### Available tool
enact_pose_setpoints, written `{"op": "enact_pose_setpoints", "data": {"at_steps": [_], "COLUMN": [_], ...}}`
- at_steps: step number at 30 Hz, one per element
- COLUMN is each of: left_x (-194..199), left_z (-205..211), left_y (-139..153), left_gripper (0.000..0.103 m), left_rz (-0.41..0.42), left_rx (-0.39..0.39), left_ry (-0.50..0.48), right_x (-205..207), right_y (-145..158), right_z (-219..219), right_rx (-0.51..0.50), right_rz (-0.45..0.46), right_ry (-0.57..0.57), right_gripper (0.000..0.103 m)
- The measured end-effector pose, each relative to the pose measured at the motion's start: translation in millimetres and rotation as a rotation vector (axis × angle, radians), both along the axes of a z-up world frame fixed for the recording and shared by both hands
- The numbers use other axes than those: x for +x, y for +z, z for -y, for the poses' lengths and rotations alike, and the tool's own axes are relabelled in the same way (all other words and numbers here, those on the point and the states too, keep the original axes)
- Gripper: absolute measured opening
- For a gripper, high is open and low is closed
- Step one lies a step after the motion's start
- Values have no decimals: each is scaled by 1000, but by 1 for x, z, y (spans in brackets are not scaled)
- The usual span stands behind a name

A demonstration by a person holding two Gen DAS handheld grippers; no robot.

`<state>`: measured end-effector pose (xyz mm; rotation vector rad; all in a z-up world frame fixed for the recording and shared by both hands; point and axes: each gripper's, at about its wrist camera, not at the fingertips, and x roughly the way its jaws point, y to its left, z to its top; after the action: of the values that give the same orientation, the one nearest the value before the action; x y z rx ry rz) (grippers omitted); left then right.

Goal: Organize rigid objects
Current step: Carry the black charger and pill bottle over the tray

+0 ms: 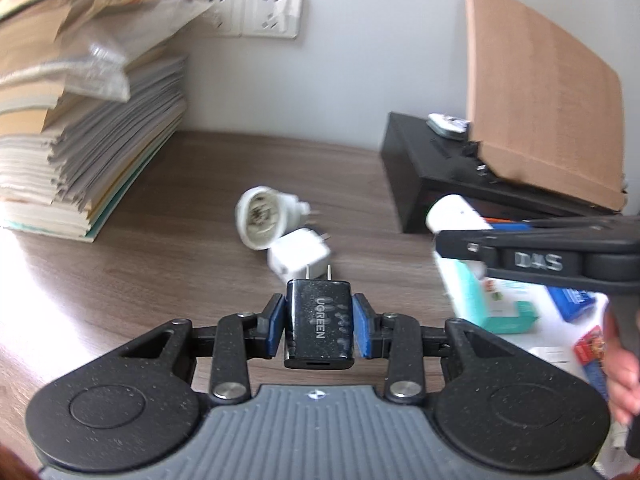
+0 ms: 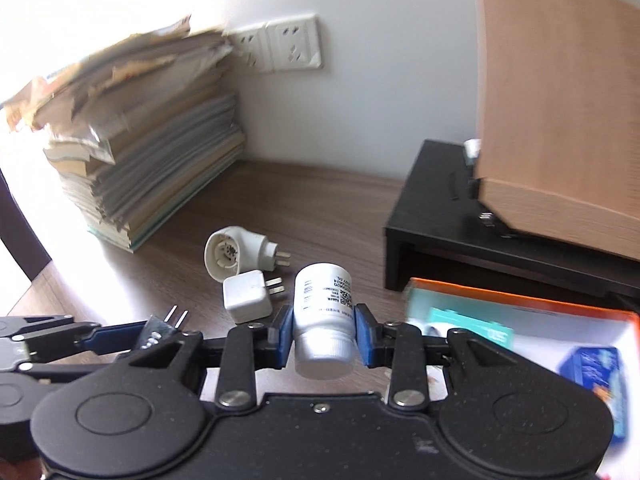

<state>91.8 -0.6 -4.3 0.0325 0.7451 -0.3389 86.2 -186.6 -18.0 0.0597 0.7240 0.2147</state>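
The left gripper (image 1: 319,326) has its jaws clenched on a black charger (image 1: 319,320), held above the wooden desk (image 1: 168,248); the charger's long axis runs along the gripper's line, its two metal prongs pointing away from the camera toward the wall, its port end facing back, and the printed brand name runs lengthwise down its top face. The right gripper (image 2: 323,334) has its jaws clamped on a white bottle (image 2: 323,320), also clear of the desk, lying along the gripper's line with its cap toward the camera and its base pointing forward; the label text is too blurred to read. On the desk beyond both lie a white cube charger (image 2: 247,295), prongs pointing right, and just behind it, touching or nearly so, a white round plug adapter (image 2: 232,254) with its open socket face turned toward the camera and prongs to the right. In the left wrist view the right gripper enters from the right edge, blurred, and hides most of the bottle. An open box with an orange rim (image 2: 520,300) holds small packets, cut off by the frame and smeared by motion. A tilted cardboard sheet (image 1: 544,96) hides much of the black stand (image 1: 420,176) and the small items on it.
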Motion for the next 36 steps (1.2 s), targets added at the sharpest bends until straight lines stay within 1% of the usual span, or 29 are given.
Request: {"op": "enact_pose_setpoints", "data": {"at_steps": [4, 8, 12, 16, 23, 29, 36], "left_x": [-20, -40, -58, -71, -86, -90, -90], "left_z": [23, 53, 85, 111, 139, 147, 147], "left_y": [15, 24, 28, 30, 31, 30, 31], "left_gripper": [36, 36, 36, 36, 36, 36, 36], "left_rz": [11, 18, 22, 21, 31, 27, 32], "left_rx": [-25, -41, -50, -60, -49, -42, -32], "left_ry": [-40, -91, -138, -170, -190, -170, -139], "right_x": [-39, -83, -118, -143, -165, -167, -160], "right_y": [18, 31, 37, 40, 41, 39, 36], "right_z": [33, 77, 116, 146, 169, 174, 167], "right_rx": [4, 7, -18, -24, -10, 3, 13], "right_rz": [36, 55, 74, 86, 103, 104, 99], "right_ry": [-104, -212, -307, -369, -392, -371, -332], "right_gripper": [40, 40, 40, 40, 40, 40, 40]}}
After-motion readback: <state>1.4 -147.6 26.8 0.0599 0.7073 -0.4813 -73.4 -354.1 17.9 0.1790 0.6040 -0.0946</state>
